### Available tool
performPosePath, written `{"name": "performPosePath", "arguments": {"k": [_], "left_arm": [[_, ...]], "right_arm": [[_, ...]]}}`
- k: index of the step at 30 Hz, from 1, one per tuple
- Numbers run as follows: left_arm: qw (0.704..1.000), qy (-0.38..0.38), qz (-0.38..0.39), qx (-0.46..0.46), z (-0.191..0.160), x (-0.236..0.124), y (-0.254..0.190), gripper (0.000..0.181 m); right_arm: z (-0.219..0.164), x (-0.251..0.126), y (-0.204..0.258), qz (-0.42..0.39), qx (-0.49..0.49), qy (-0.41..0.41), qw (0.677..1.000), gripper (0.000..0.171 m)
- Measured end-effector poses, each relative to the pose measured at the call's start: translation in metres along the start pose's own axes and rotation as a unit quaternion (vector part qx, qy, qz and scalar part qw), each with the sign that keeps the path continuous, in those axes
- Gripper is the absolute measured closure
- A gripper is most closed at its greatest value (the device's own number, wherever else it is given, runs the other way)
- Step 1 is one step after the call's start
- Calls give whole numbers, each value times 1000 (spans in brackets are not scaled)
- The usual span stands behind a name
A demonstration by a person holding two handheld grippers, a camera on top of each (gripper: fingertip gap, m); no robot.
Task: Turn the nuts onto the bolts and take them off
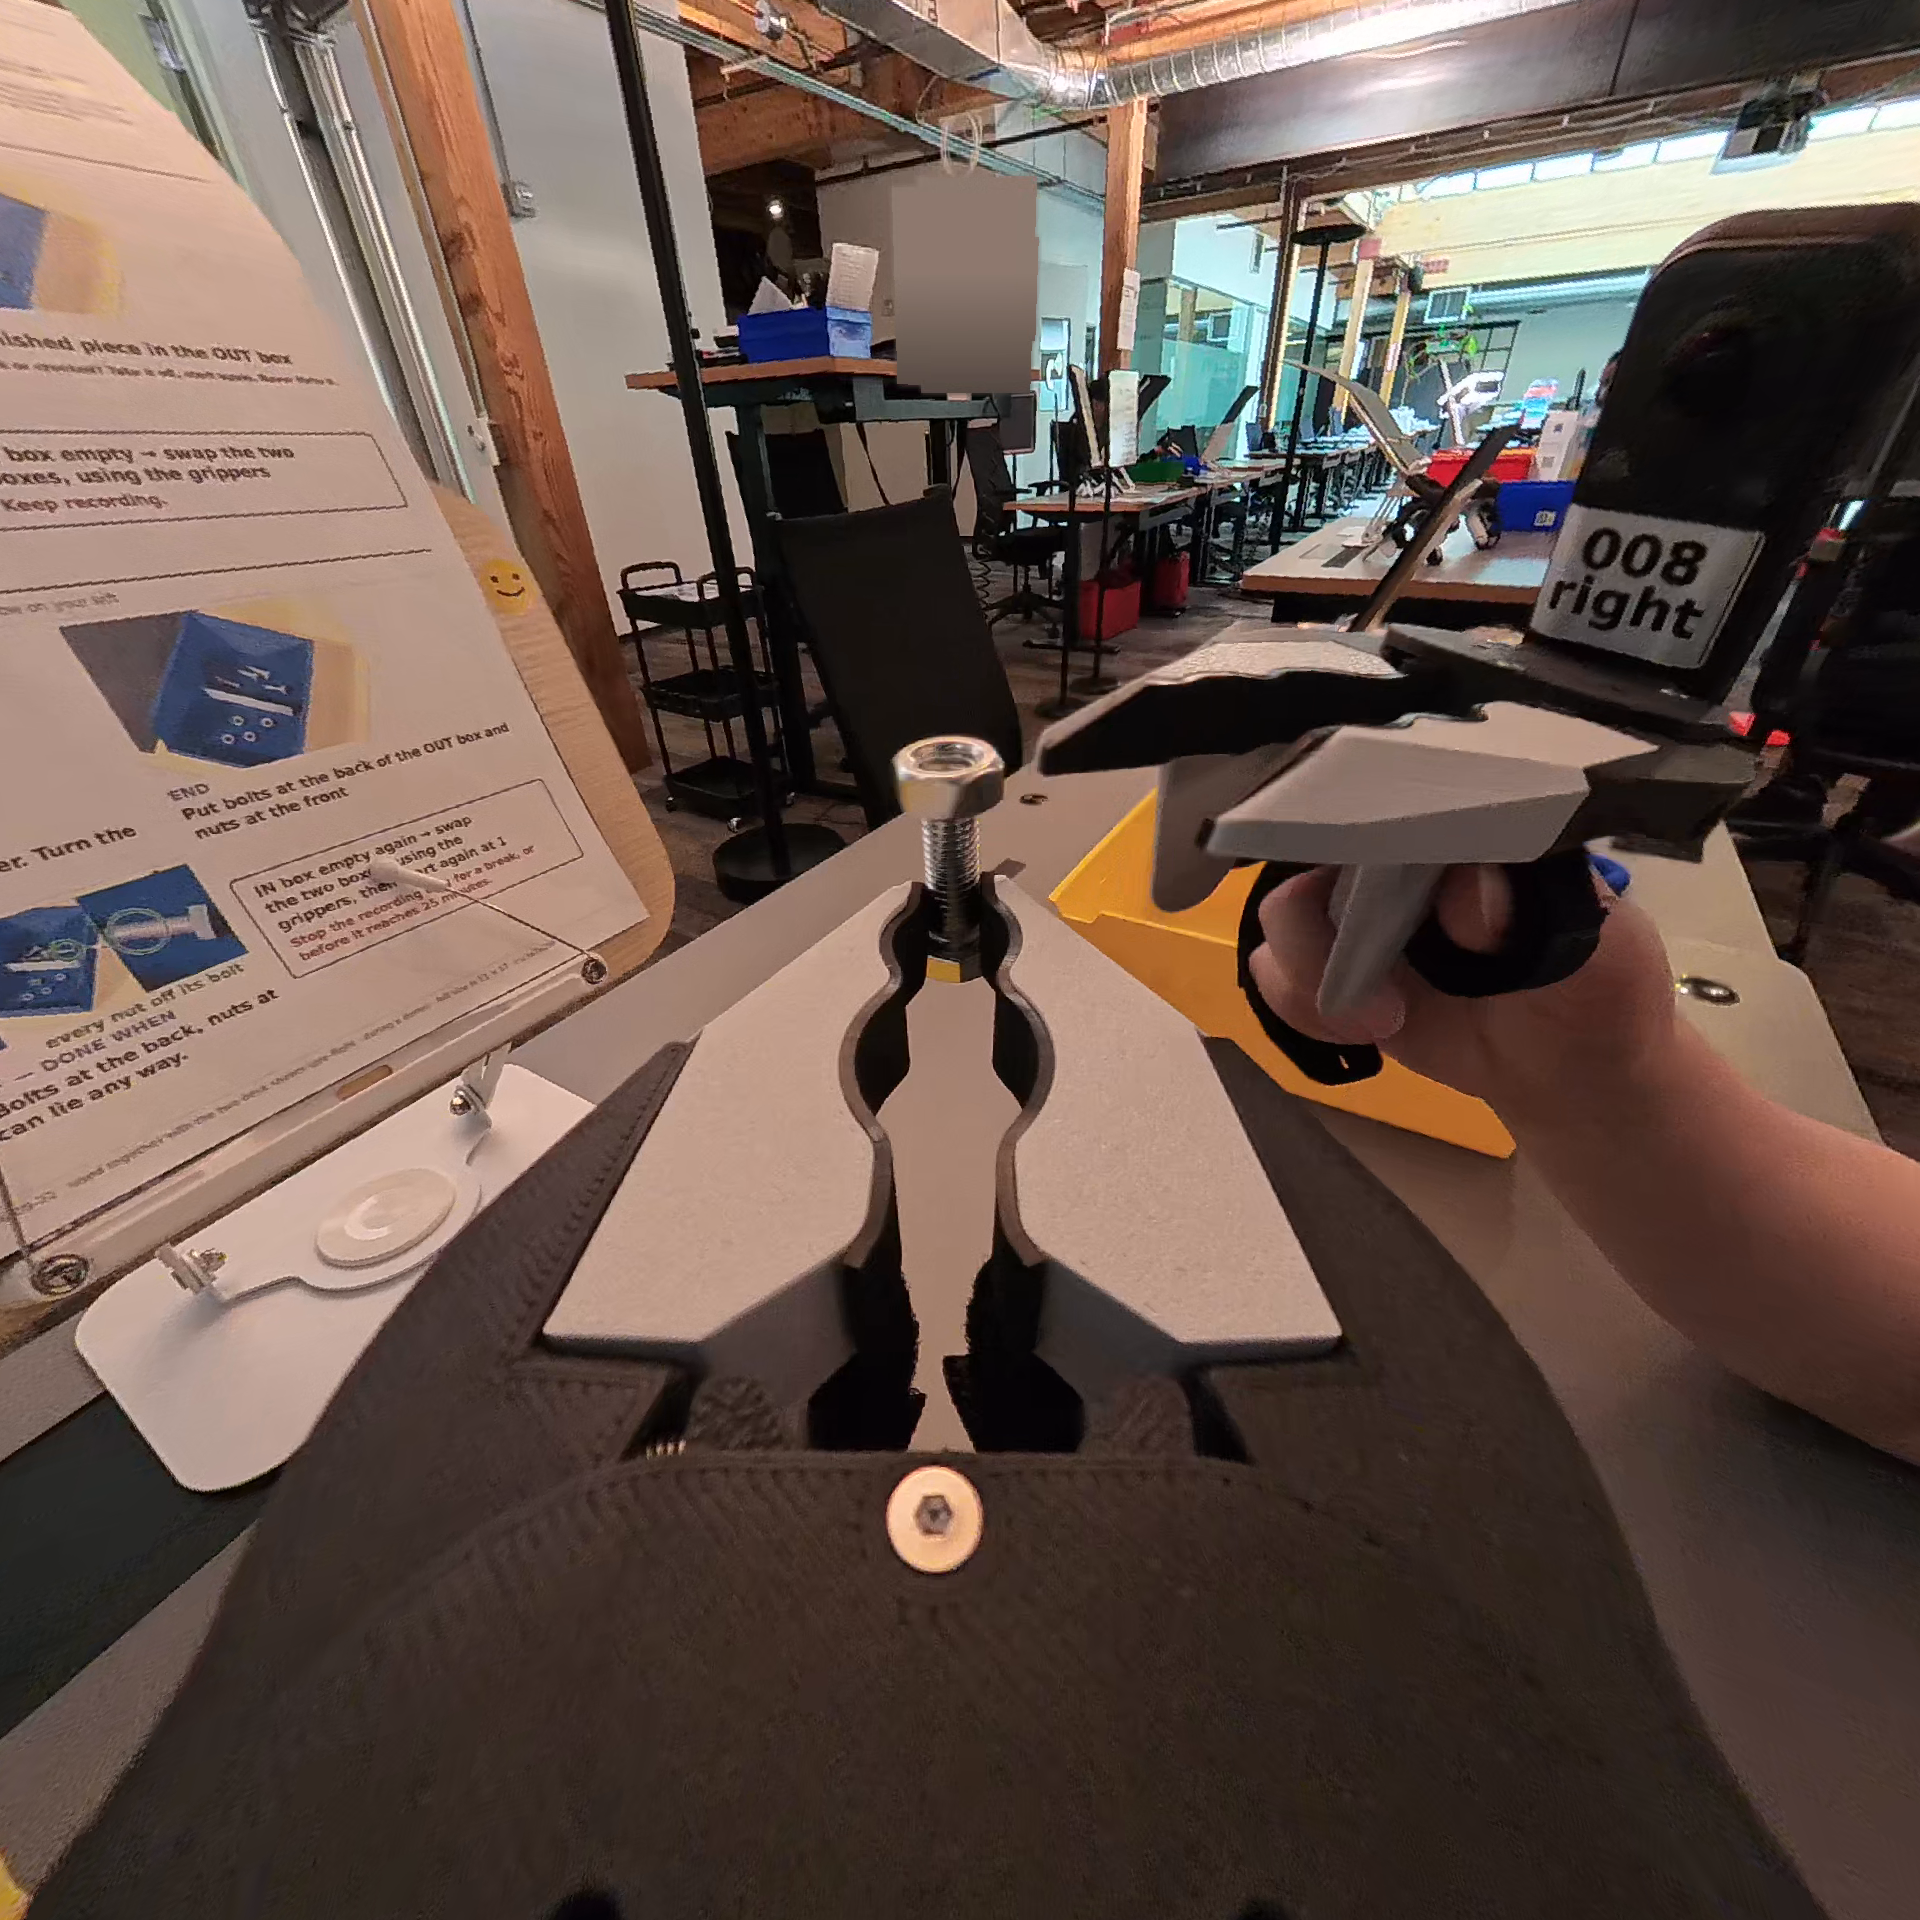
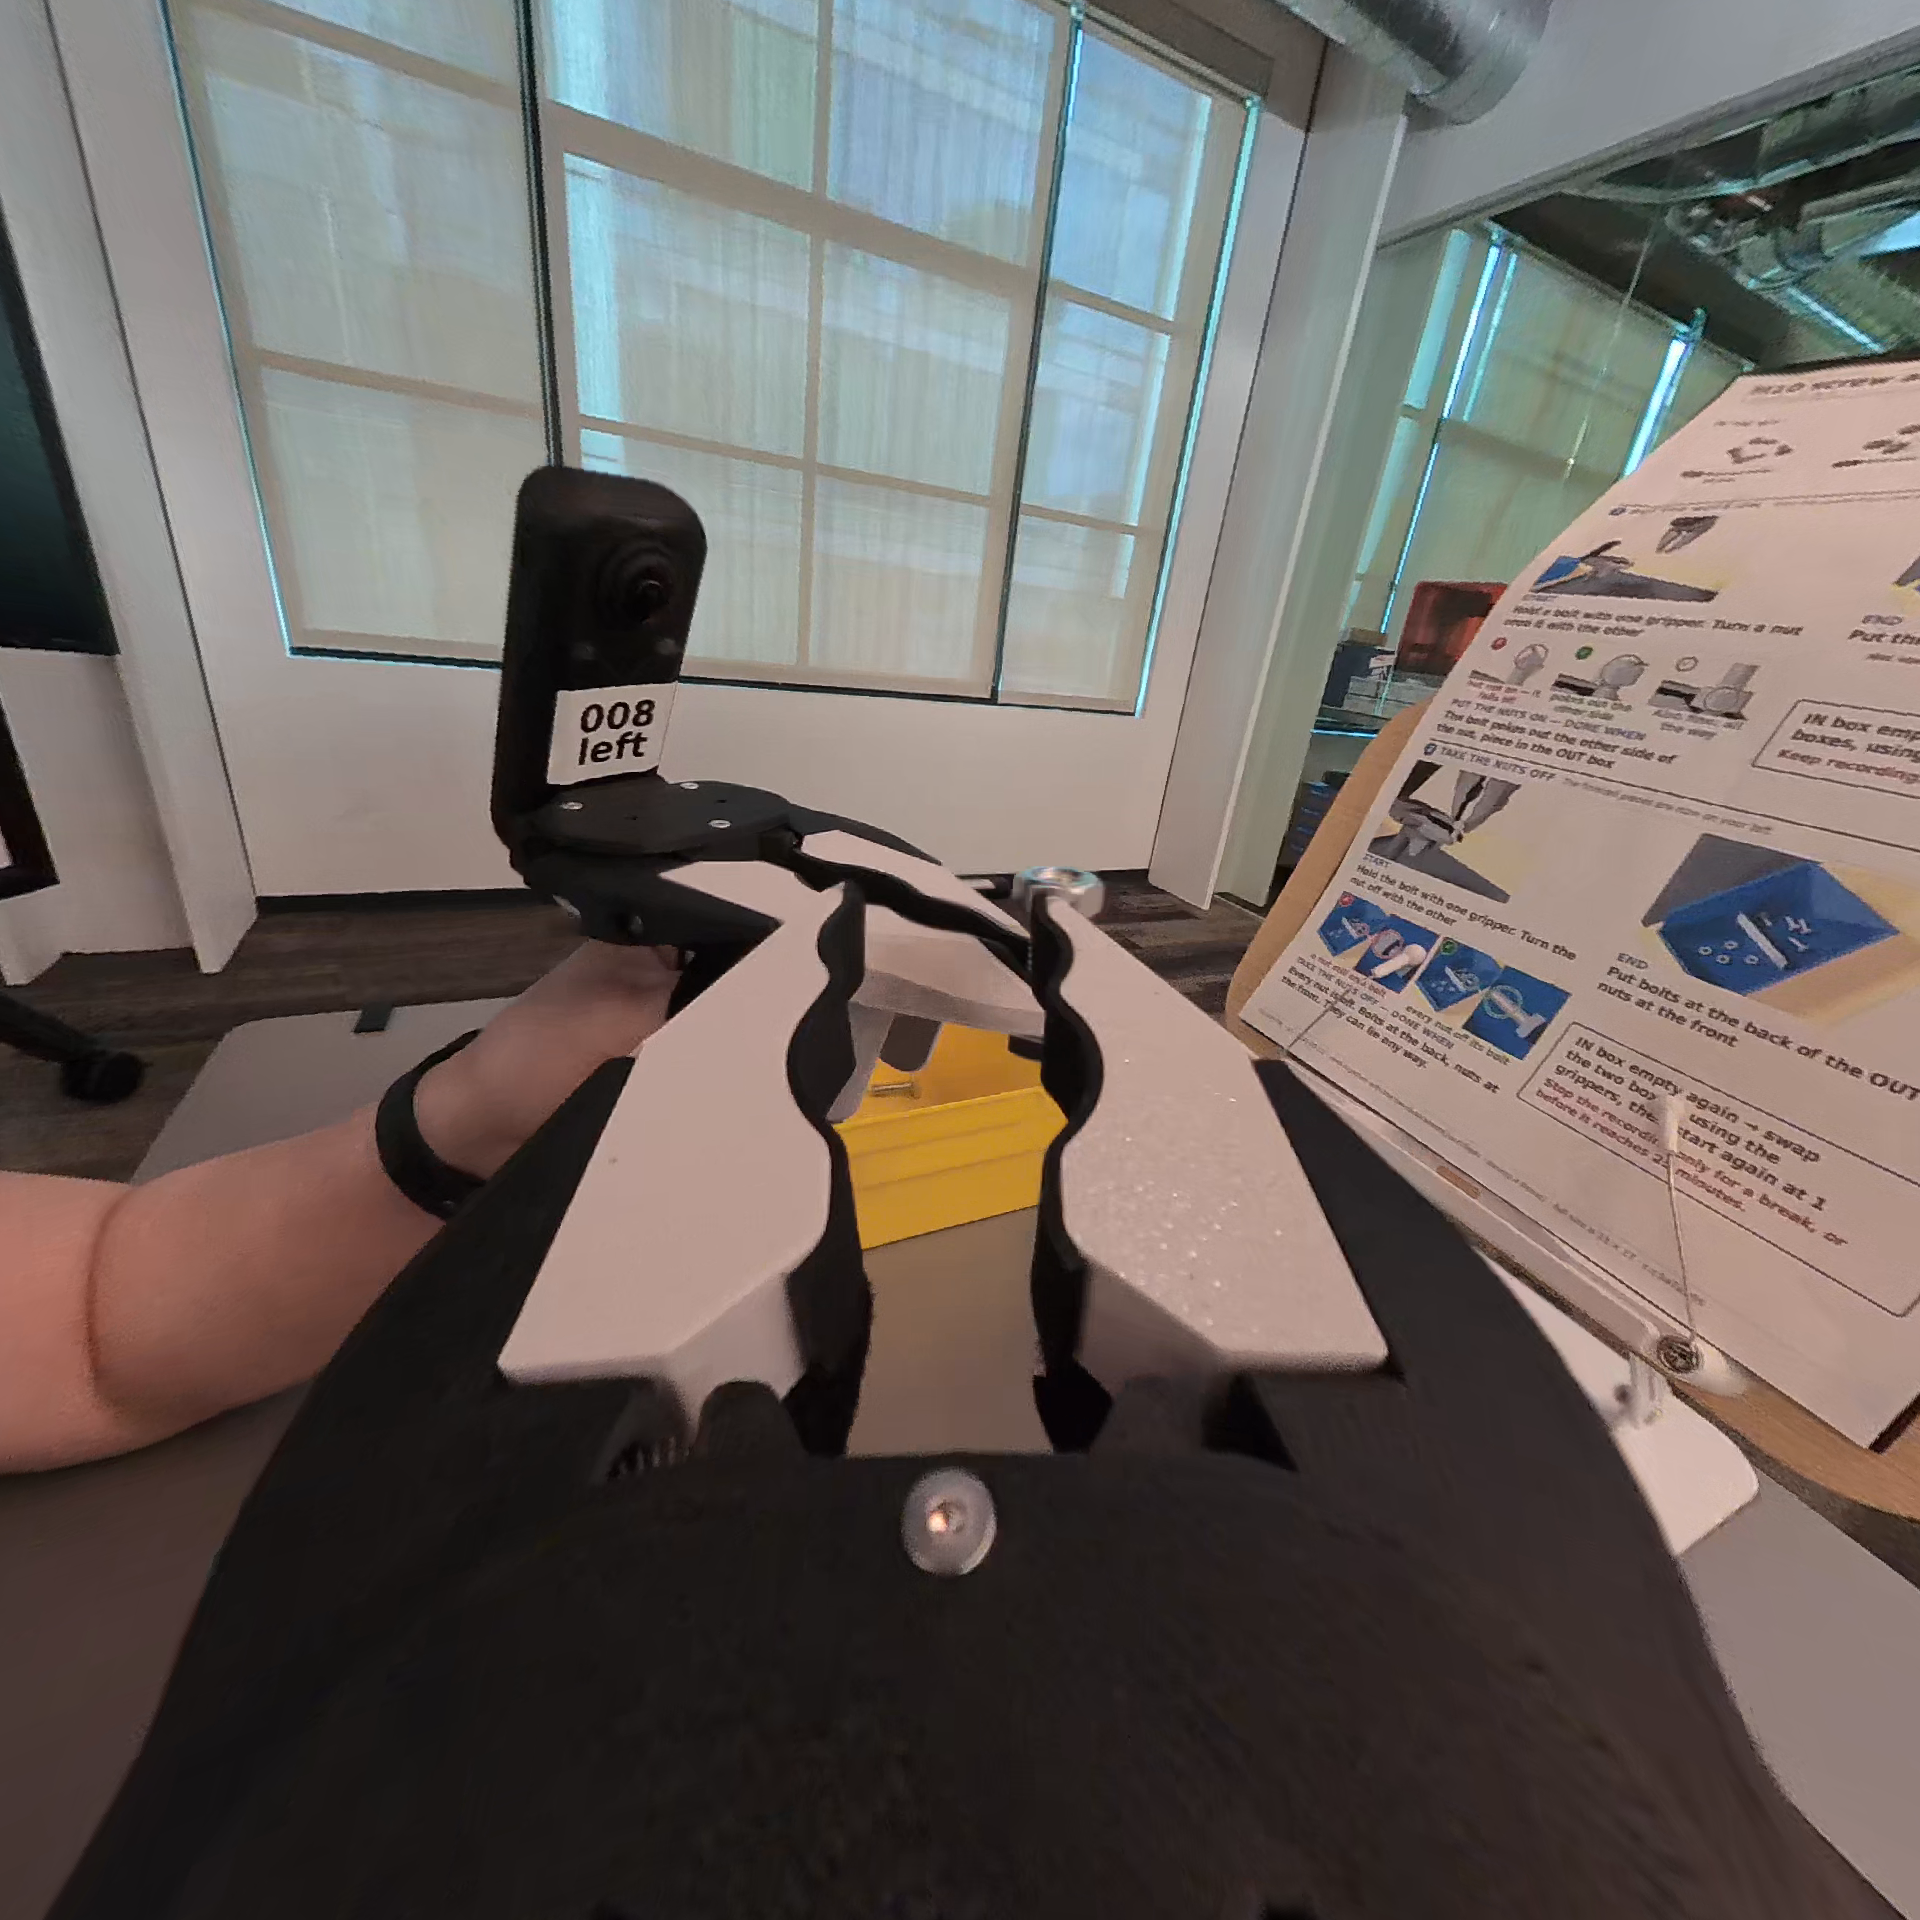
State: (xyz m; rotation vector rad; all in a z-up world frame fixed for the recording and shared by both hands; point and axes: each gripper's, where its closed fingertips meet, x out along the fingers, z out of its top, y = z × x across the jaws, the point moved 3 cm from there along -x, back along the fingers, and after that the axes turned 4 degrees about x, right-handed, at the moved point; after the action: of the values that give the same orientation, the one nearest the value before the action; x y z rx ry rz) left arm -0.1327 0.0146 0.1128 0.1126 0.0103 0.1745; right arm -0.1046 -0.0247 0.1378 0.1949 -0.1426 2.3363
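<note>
In the left wrist view my left gripper (image 1: 948, 920) is shut on a steel bolt (image 1: 948, 883) and holds it upright by its lower end. A silver hex nut (image 1: 948, 777) sits at the top of the thread. My right gripper (image 1: 1122, 795) comes in from the right, its tips just beside the nut, apart from it. In the right wrist view my right gripper (image 2: 940, 914) is open and empty. The nut (image 2: 1055, 888) shows just past its right fingertip. The left gripper (image 2: 987, 961) lies across in front of it.
A yellow bin (image 1: 1143, 935) stands on the grey table (image 1: 1662, 1403) behind the grippers; in the right wrist view the bin (image 2: 935, 1153) holds a small bolt (image 2: 894, 1089). An instruction sheet on a tilted wooden stand (image 1: 260, 727) is at the left, also seen in the right wrist view (image 2: 1610, 883). Across from one pair of fingers to the other is roughly 4 cm.
</note>
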Motion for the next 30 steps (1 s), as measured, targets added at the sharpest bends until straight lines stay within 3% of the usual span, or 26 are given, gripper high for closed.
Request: {"name": "performPosePath", "arguments": {"k": [4,6,9,11,15,18,19,21,22,26,30], "left_arm": [[1000,-1,-11,2,1,1,-5,174],[1000,4,-13,12,0,3,-8,174],[1000,5,-7,13,0,2,-6,174],[1000,2,-6,4,1,0,-3,174],[1000,5,-14,5,0,2,-6,174],[1000,7,-14,14,0,3,-9,174],[1000,7,-12,14,0,3,-8,174],[1000,3,-6,8,1,0,-4,174],[1000,2,-5,4,1,-1,-2,174],[1000,3,-18,-1,1,1,-6,174],[1000,9,-16,13,0,3,-9,174]], "right_arm": [[0,2,-5,-16,4,-2,1000,115],[-3,4,-4,-11,2,3,1000,114],[-2,2,-2,-4,0,7,1000,124],[1,-2,2,16,-3,2,1000,149],[2,-1,-5,-7,0,-2,1000,118],[-5,4,1,11,-2,22,1000,113],[-4,3,1,8,-4,19,1000,115],[1,-2,3,16,-15,5,1000,145],[4,-4,5,22,-10,1,1000,148],[3,-1,-3,1,8,1,1000,111],[-4,3,1,23,21,19,999,114]]}}
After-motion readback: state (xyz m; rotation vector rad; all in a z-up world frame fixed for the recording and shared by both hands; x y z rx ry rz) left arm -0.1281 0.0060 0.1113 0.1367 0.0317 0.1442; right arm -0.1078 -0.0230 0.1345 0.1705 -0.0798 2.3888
